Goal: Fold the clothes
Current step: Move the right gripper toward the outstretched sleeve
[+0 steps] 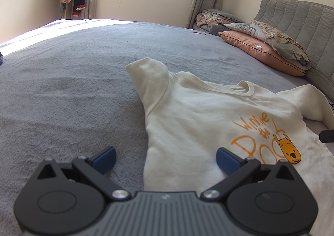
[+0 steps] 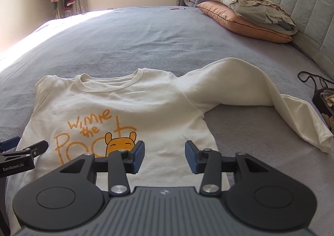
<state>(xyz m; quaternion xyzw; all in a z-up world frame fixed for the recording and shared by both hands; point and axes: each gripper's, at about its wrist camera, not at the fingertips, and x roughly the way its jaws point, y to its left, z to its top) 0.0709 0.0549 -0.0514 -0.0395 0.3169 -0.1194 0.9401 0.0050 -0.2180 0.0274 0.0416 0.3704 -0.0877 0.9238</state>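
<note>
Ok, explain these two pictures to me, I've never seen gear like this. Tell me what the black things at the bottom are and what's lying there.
Those black things are two hand-held grippers, one in each of a person's hands, each with a camera looking out along its two blue-tipped fingers. One picture is from the left gripper, the other from the right gripper. Both are open and hold nothing. On the grey bed lies a cream sweatshirt with an orange cartoon print, front up, not yet folded. One long sleeve sprawls sideways with a bend in it. Pillows are stacked by the headboard.
</note>
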